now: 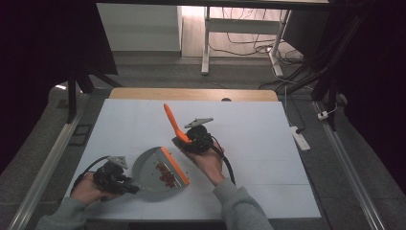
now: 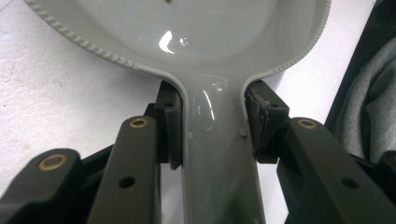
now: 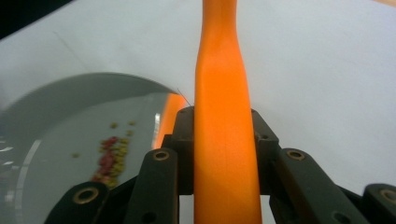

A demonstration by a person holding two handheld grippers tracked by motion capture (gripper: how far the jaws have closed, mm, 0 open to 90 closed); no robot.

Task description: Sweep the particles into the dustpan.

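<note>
Nearest to us, at the table's front edge, our left gripper [image 1: 125, 184] has its jaws closed tight on the grey handle of a dustpan [image 1: 153, 168]. In the left gripper view the two black pads press the handle [image 2: 215, 154] from both sides, and the pan's glossy bowl widens out beyond them.

The dustpan lies flat on the white table [image 1: 268, 143], its orange lip [image 1: 175, 166] turned toward our right hand. Inside it, just behind that lip, sits a small heap of red and yellowish crumbs [image 1: 165, 173]; the right gripper view shows them too [image 3: 110, 158], gathered in one patch with a few strays beside it.

A little farther out, our right gripper [image 1: 187, 140] is clamped on the orange handle of a small brush [image 1: 172, 120], which slants up and away over the table. In the right gripper view the handle [image 3: 223, 140] runs straight up between the closed jaws. The brush head sits just at the pan's lip.

We judge the sweeping nearly done: the crumbs are in the pan, and we can make out none left on the table. What seems left is to set down the brush and empty the pan.
</note>
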